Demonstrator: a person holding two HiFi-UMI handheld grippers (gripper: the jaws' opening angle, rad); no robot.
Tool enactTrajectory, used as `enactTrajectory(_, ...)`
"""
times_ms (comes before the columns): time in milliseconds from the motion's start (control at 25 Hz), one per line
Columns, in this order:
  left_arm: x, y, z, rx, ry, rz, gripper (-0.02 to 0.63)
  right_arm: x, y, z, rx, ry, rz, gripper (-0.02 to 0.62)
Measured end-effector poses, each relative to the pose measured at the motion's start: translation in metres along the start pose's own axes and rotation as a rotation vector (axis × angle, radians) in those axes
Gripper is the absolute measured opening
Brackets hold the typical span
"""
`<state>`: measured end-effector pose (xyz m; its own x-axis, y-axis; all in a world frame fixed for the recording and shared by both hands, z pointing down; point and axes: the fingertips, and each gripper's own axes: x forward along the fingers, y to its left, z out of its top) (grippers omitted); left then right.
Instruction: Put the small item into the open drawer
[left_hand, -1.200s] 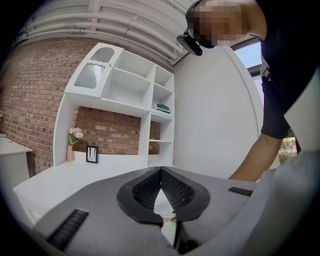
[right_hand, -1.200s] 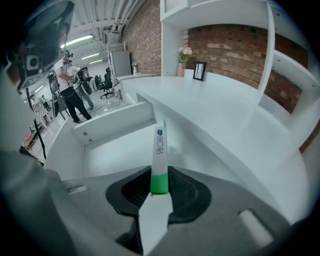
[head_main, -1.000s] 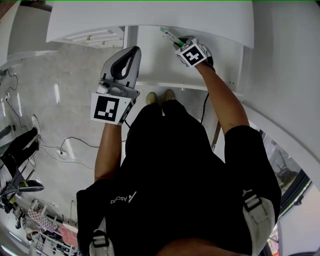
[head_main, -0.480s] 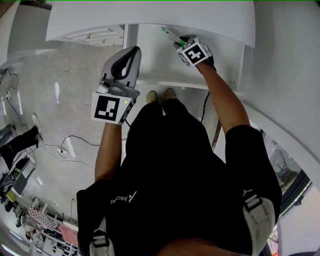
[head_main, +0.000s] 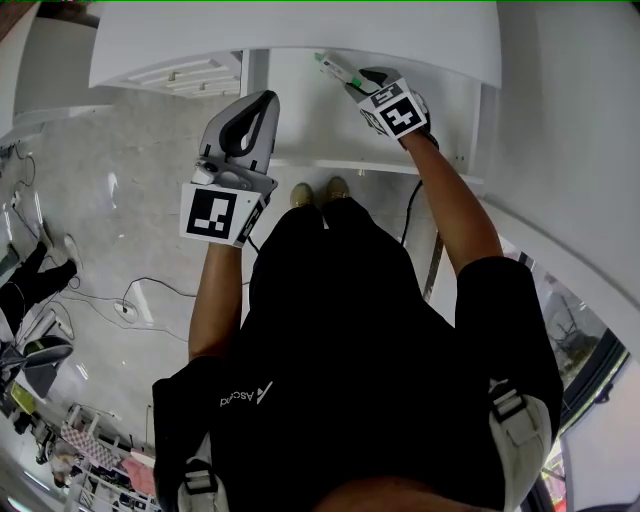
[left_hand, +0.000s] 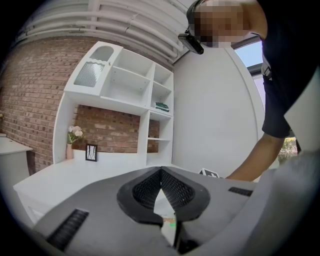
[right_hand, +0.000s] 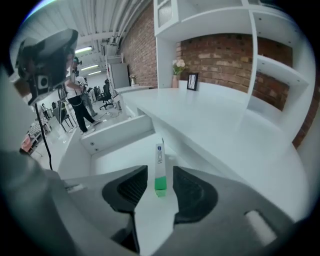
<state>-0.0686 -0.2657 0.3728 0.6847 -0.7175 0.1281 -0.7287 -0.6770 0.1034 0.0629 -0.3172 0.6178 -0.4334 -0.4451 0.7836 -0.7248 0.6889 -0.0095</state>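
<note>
A small white tube with a green cap (right_hand: 159, 169) lies in the open white drawer (right_hand: 115, 131), cap end toward me. My right gripper (right_hand: 160, 170) hovers over it, tilted down. Its jaws have just been opening, and the tube sits between them with a gap on each side, so the pads do not press it. In the head view the tube (head_main: 334, 67) pokes out past the right gripper (head_main: 352, 82) over the drawer floor (head_main: 310, 125). My left gripper (head_main: 262, 103) is held level left of the drawer, shut and holding nothing; it looks the same (left_hand: 160, 171) in its own view.
A white countertop (right_hand: 220, 125) runs above the drawer. Behind it stands a shelf unit (left_hand: 125, 90) on a brick wall, with a flower vase (left_hand: 74, 142) and a picture frame (left_hand: 91, 151). A second drawer (head_main: 190, 72) is at the left. Cables (head_main: 130, 300) lie on the floor.
The right gripper has risen a little and shifted right, and its jaws stand wider around the tube. The tube has hardly moved. The left gripper has stayed still.
</note>
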Motion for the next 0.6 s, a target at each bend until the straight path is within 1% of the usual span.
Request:
enactTrajectory(80,0.002,-0.005,0.005,-0.001,-0.012,-0.013,-0.002,-0.015,0.005,0.013,-0.001,-0.051,0.008,0.156)
enactTrajectory(160,0.002,-0.010,0.006,0.011,-0.015,-0.024,-0.002,-0.034,0.010,0.030,0.000,-0.123,0.015,0.156)
enactTrajectory(320,0.004,-0.020,0.014,0.021,-0.033,-0.050,-0.002,-0.087,0.024,0.076,0.029,-0.319,0.030,0.147)
enactTrajectory(440,0.003,-0.030,0.026,0.021,-0.059,-0.068,-0.002,-0.135,0.037,0.109,0.053,-0.472,0.035,0.123)
enactTrajectory(600,-0.001,-0.042,0.046,0.023,-0.097,-0.092,-0.002,-0.198,0.054,0.141,0.059,-0.647,0.027,0.098)
